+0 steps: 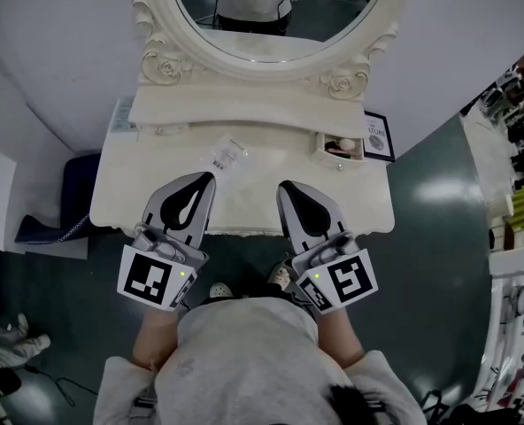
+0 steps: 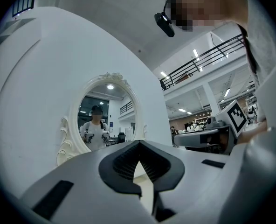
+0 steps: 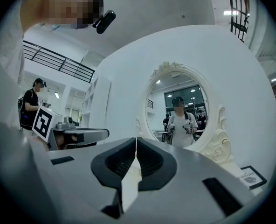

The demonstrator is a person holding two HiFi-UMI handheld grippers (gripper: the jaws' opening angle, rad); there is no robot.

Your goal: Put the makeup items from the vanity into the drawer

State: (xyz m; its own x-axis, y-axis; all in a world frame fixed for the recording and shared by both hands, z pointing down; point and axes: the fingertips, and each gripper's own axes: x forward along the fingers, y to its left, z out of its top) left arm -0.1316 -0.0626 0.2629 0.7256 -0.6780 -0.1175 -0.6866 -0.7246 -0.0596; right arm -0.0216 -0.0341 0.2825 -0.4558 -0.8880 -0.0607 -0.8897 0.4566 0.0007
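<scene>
A white vanity [image 1: 244, 197] with an oval mirror [image 1: 271, 7] stands below me. On its top lies a small clear packet [image 1: 227, 153]. At the right a small drawer [image 1: 342, 146] is pulled open, and a pinkish makeup item lies inside it. My left gripper [image 1: 209, 177] hovers over the front of the vanity top, just below the packet, its jaws together and empty [image 2: 138, 144]. My right gripper [image 1: 283, 187] hangs beside it, also closed on nothing [image 3: 136, 141]. Both point toward the mirror [image 2: 105, 120] [image 3: 180, 120].
A small framed card [image 1: 378, 135] [image 3: 252, 176] leans at the vanity's right end. At the left end sits a white box [image 1: 122, 118]. A dark blue object [image 1: 67, 206] is on the floor to the left, and shelving [image 1: 519, 211] stands at the right.
</scene>
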